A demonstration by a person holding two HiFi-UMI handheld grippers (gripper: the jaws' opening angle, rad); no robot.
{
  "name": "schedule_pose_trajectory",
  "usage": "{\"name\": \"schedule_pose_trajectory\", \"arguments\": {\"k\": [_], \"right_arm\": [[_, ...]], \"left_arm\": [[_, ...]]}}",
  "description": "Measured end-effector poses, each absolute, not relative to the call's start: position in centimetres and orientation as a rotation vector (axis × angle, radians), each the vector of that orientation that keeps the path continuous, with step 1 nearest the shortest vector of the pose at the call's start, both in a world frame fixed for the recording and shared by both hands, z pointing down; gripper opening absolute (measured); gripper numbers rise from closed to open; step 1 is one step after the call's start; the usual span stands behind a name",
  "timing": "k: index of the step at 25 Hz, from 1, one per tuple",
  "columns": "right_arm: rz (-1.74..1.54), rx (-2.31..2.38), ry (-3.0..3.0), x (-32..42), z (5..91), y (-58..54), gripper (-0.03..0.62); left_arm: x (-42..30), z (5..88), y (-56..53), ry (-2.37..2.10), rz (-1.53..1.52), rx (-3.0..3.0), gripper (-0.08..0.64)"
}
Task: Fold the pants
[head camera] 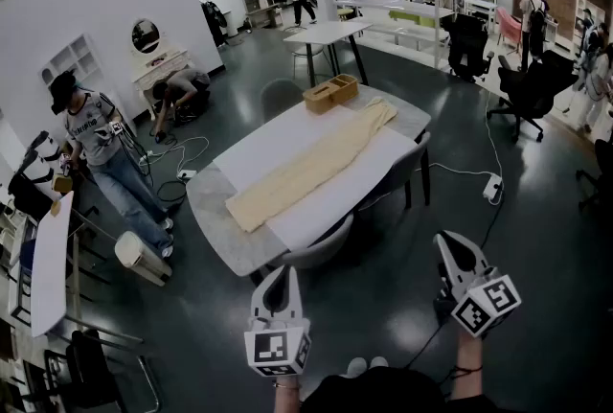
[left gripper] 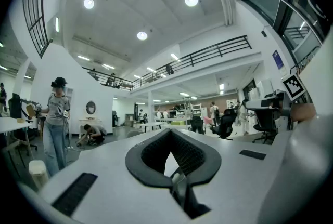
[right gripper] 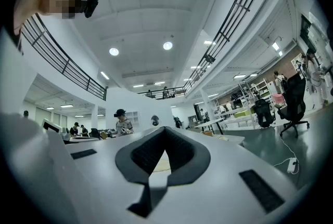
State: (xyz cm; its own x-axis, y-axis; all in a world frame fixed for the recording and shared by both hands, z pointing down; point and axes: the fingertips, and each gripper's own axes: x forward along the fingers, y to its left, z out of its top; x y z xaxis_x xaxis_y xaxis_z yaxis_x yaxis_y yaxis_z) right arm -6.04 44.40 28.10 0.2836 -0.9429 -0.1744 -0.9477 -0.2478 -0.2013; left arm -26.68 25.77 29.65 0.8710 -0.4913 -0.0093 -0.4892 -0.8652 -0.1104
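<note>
Tan pants (head camera: 306, 170) lie stretched out flat along a white-covered oval table (head camera: 215, 210) in the head view. Both grippers are held in the air well short of the table's near end, over the dark floor. My left gripper (head camera: 276, 279) is at the bottom centre and my right gripper (head camera: 458, 250) at the bottom right. Each has its jaws together with nothing between them. In the left gripper view the left gripper (left gripper: 170, 132) points level across the room. In the right gripper view the right gripper (right gripper: 165, 129) shows a sliver of the tan pants (right gripper: 162, 164) through its jaw gap.
A wooden box (head camera: 330, 93) stands at the table's far end. Grey chairs sit at the near side (head camera: 321, 253), the right side (head camera: 410, 167) and the far side (head camera: 278, 97). A person (head camera: 101, 152) stands at the left. A power strip with cable (head camera: 493, 188) lies on the floor at the right.
</note>
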Motion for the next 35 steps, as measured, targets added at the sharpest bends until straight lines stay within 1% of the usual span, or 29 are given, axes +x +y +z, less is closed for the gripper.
{"name": "schedule_pose_trajectory", "arguments": {"k": [11, 20, 26, 31, 35], "right_arm": [[0.04, -2.339, 1.731, -4.5, 28.3, 44.8, 0.014], [0.001, -2.39, 1.695, -1.7, 29.7, 45.9, 0.014], [-0.04, -2.329, 1.657, 0.1, 30.7, 45.5, 0.014], [-0.028, -2.434, 1.691, 2.4, 31.0, 44.1, 0.014], [-0.05, -2.424, 1.696, 4.5, 31.5, 42.6, 0.014]], "left_arm": [[-25.3, 30.5, 25.8, 0.753, -0.042, -2.936, 0.014], [-22.7, 31.4, 26.6, 0.74, -0.064, -2.949, 0.014], [-21.3, 32.8, 26.5, 0.749, -0.107, -2.964, 0.014], [-18.8, 33.3, 25.4, 0.746, -0.12, -2.975, 0.014], [-16.3, 33.8, 24.3, 0.731, -0.132, -2.984, 0.014]]}}
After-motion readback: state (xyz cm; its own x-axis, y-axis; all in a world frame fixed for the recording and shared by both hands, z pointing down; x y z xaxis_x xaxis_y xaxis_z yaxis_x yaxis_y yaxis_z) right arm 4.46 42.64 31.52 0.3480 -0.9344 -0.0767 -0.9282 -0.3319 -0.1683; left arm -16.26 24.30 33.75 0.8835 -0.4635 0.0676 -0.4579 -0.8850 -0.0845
